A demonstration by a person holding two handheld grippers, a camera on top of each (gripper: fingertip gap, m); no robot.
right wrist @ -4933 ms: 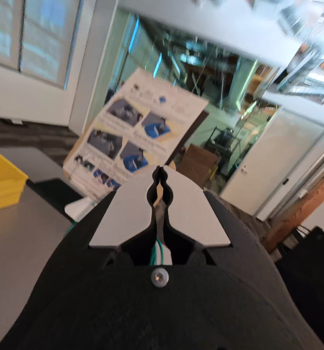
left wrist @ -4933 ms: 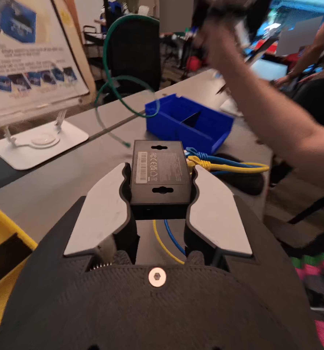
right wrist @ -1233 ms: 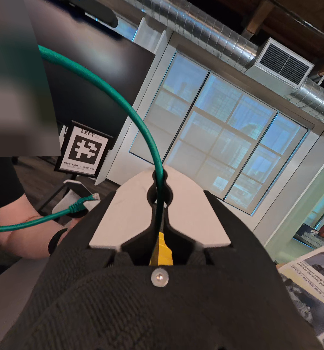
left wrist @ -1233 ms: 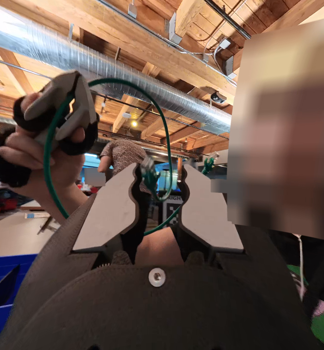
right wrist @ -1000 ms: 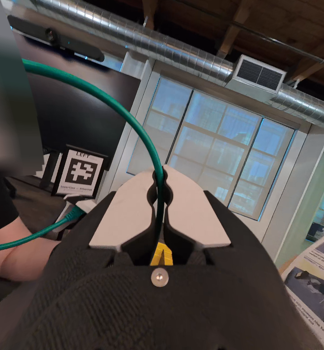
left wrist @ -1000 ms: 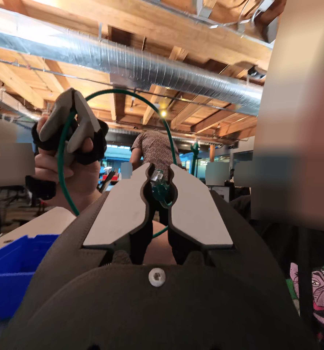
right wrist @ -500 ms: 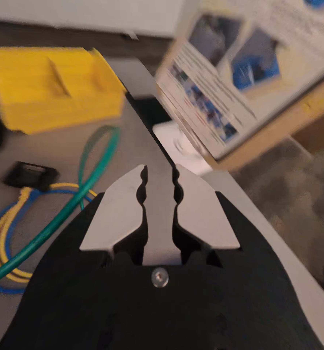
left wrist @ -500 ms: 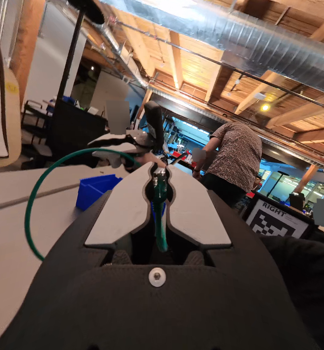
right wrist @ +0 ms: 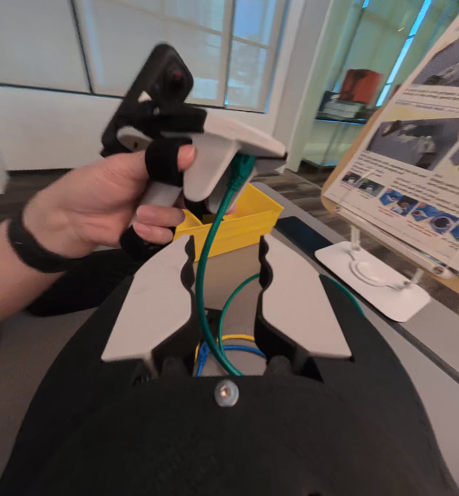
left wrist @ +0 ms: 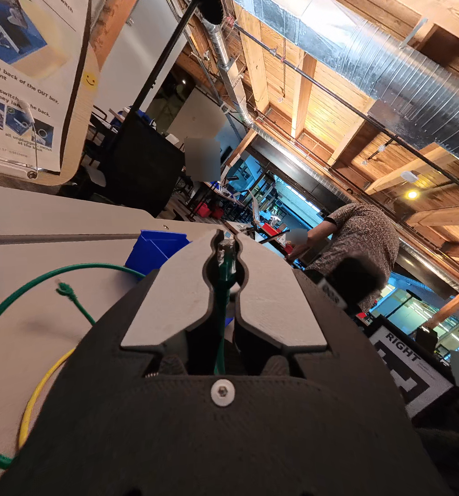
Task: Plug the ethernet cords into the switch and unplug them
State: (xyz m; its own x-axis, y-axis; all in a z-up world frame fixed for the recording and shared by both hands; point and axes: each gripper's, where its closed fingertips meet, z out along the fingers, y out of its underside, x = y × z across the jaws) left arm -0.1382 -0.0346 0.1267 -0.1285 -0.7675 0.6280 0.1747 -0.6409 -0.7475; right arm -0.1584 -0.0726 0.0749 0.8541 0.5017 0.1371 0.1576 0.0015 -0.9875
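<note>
The left gripper (left wrist: 227,241) is clamped on the plug end of a green cord (left wrist: 224,271), raised above a grey table (left wrist: 62,214), tips tilted toward the ceiling. In the right wrist view a hand (right wrist: 89,198) holds it over a yellow bin (right wrist: 239,222), the cord drooping between the spread, empty fingers of the right gripper (right wrist: 225,255). Yellow (right wrist: 236,336) and blue cords (right wrist: 239,349) lie looped on the table below. A blue bin (left wrist: 156,249) stands just beyond the left gripper; a poster board (right wrist: 410,134) lines the table's far edge.

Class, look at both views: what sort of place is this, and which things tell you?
Probably a shared workshop or lab: exposed wooden beams and a metal duct overhead, workbenches behind, an instruction board on the table.
</note>
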